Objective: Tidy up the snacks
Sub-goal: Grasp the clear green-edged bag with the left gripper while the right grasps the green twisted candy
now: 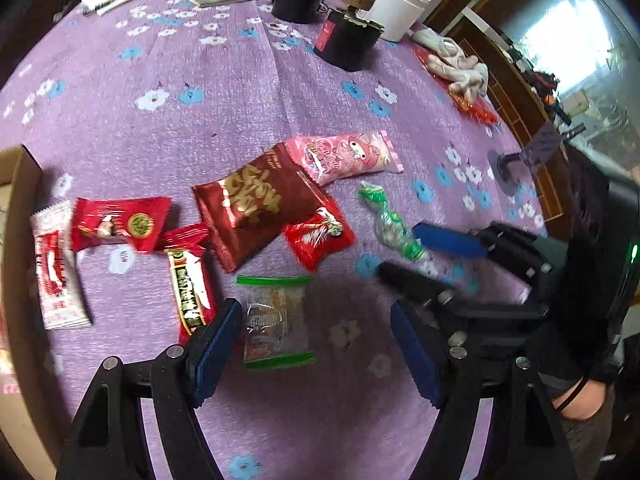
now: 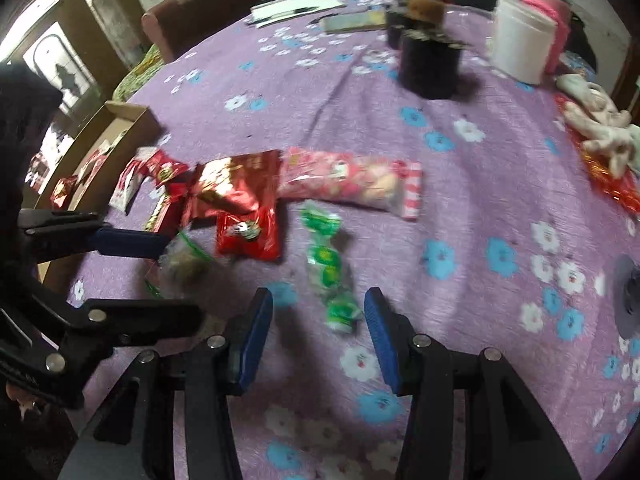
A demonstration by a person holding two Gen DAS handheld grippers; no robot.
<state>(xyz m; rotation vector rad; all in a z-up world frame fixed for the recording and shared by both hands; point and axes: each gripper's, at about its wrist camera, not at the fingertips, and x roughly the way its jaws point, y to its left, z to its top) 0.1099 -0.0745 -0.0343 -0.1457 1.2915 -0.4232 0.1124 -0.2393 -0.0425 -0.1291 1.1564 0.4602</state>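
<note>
Most snacks [image 1: 256, 208] lie loose mid-surface; a few sit in the box [image 2: 100, 140] at the left edge. Both grippers, left [image 1: 316, 344] and right [image 2: 318, 332], hover with fingers spread, empty.

Left tool [image 1: 316, 344] spread wide, low, empty; right tool [image 2: 318, 336] likewise — parted, holding nothing

Snack packets [image 1: 256, 208] are crowding the middle of the frame, leaving bare purple tablecloth [image 1: 180, 72] lying open above them. Black canisters [image 1: 344, 40] and a white jar [image 1: 396, 8] are blocking the upper right; a cardboard box [image 1: 20, 208] is walling the left edge.
</note>
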